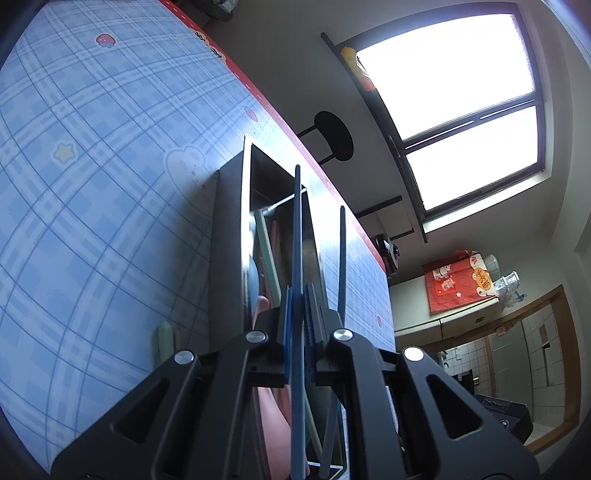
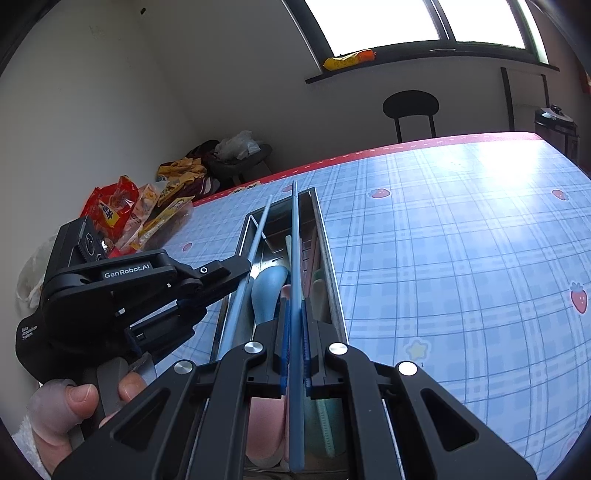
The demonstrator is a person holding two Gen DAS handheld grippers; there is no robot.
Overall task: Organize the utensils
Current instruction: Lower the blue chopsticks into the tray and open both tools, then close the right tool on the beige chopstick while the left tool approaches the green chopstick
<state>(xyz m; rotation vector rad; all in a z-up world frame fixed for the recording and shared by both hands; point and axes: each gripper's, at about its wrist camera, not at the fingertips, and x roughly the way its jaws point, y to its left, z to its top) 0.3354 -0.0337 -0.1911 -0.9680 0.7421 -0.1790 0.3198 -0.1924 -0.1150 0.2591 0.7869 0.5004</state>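
1. In my left gripper [image 1: 297,328] I hold a blue chopstick [image 1: 297,236], pinched between the narrowed blue pads [image 1: 287,317]. It runs straight ahead along the fingers and out past their tips, over the long metal tray [image 1: 245,221].
2. My right gripper [image 2: 295,332] clamps another blue chopstick [image 2: 295,240] the same way, its pads closed tight on the shaft. This stick also points forward, lying above the tray [image 2: 334,273] lengthwise.
3. In the left wrist view, that second chopstick [image 1: 342,258] stands just to the right of mine, close beside it but apart.
4. In the right wrist view, my left gripper [image 2: 236,273] comes in from the left with its chopstick [image 2: 247,266] slanting over the tray's left wall, the tip reaching toward the far end.
5. Inside the tray I see a blue spoon [image 2: 267,291], a pale green utensil [image 2: 319,291] along the right side, and something pink [image 2: 264,424] at the near end, beneath my fingers.
6. The tray sits on a blue plaid tablecloth [image 2: 461,258] with strawberry and star prints and a red edge.
7. Snack packets [image 2: 140,214] lie on the far left of the table.
8. A black chair [image 2: 410,107] stands beyond the table under the bright window [image 2: 388,22].
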